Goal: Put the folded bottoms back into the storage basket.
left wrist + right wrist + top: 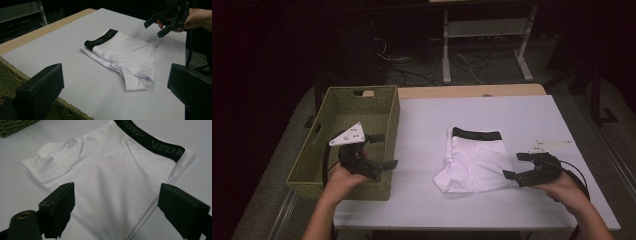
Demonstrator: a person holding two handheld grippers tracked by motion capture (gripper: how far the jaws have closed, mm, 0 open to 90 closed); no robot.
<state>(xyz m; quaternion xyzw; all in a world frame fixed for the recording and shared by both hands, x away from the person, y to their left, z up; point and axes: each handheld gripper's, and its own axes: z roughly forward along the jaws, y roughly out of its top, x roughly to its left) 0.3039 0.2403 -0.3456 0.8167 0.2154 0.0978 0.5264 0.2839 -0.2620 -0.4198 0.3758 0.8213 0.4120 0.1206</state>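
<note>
Two grippers, both jaws wide and empty: right gripper point(516, 165) sits at centre-right of the high view, just off the right edge of the folded white shorts point(472, 161), nearer than left gripper point(382, 150) over the basket point(337, 102) at left.

Your room is dim; light falls from above onto the white table point(492, 107), brightest there, while the far floor and both sides sink into black. Shadows under the folded white shorts point(474, 160) are soft and short. No glare. The near jaws in your gripper views are slightly soft; grain throughout, colours muted.
</note>
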